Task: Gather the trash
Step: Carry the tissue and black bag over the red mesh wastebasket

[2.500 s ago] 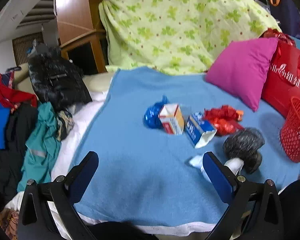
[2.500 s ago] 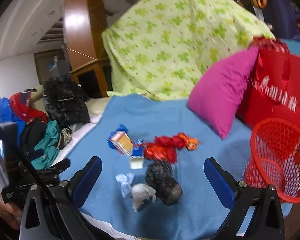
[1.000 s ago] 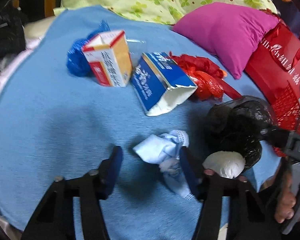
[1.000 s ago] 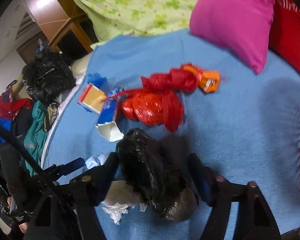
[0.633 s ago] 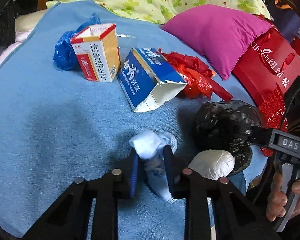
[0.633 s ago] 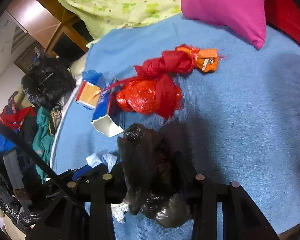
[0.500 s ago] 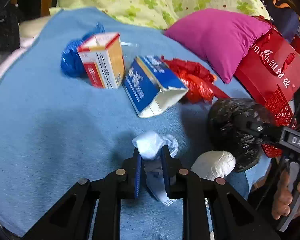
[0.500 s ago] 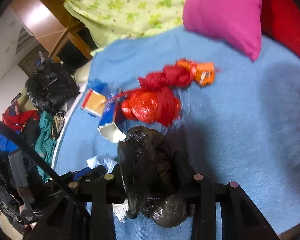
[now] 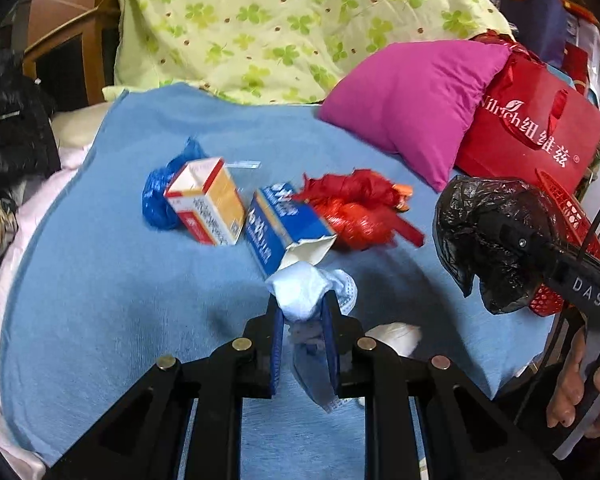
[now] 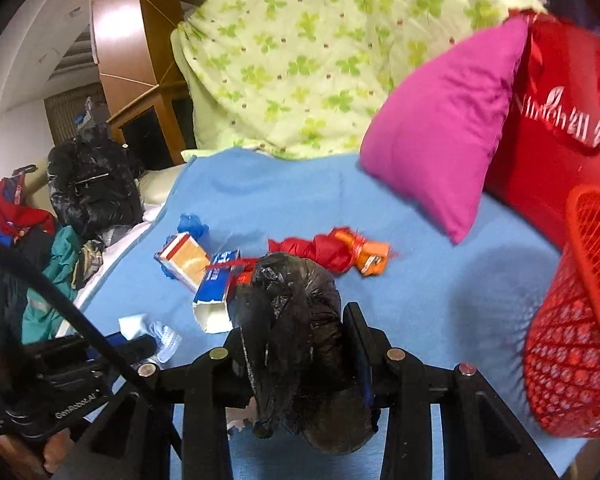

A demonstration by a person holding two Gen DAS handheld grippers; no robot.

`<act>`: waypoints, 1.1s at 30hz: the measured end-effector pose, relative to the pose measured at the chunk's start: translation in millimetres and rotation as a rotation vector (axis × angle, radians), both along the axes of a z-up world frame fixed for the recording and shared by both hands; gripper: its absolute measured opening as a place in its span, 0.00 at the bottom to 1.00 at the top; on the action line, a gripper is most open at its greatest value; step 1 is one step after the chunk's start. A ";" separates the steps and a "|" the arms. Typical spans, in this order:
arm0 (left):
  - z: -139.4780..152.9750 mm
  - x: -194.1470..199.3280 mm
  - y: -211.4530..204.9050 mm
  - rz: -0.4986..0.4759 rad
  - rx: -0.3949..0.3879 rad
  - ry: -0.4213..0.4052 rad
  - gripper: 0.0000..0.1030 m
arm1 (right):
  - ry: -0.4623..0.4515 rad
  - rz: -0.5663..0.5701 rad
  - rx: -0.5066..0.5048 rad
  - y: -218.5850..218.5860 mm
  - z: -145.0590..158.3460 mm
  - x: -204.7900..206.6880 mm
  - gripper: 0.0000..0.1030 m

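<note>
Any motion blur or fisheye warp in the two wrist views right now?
Left wrist view: mild smear on the red bag bundle and boxes; held blue mask sharp; corners vignetted black. Right wrist view: heavier smear on the red basket and pink pillow; gripped black bag crisp; strong barrel curve at edges.

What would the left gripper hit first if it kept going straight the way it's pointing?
Probably the open blue carton. It lies just beyond the tissue wad clamped in the left gripper, on the blue blanket; depth is hard to judge.
</note>
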State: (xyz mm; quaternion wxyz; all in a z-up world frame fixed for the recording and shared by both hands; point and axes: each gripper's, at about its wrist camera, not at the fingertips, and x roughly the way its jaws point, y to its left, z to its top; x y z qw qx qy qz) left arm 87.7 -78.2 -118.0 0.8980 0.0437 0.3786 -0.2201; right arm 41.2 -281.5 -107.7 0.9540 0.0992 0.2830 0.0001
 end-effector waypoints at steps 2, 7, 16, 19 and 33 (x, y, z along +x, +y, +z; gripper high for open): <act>5.6 -5.6 -1.8 -0.005 0.009 -0.013 0.19 | -0.026 -0.013 -0.017 -0.4 6.5 -6.3 0.39; 18.0 -16.0 -23.1 -0.030 0.034 -0.040 0.19 | -0.096 -0.052 -0.043 -6.1 21.9 -22.5 0.39; 29.4 -32.3 -52.2 -0.077 0.069 -0.062 0.19 | -0.160 -0.120 -0.068 -23.4 35.9 -43.4 0.39; 32.3 -35.3 -60.0 -0.085 0.080 -0.067 0.19 | -0.175 -0.135 -0.064 -28.9 39.5 -48.6 0.39; 54.7 -43.8 -100.4 -0.165 0.094 -0.104 0.19 | -0.252 -0.215 -0.044 -60.5 53.2 -75.5 0.39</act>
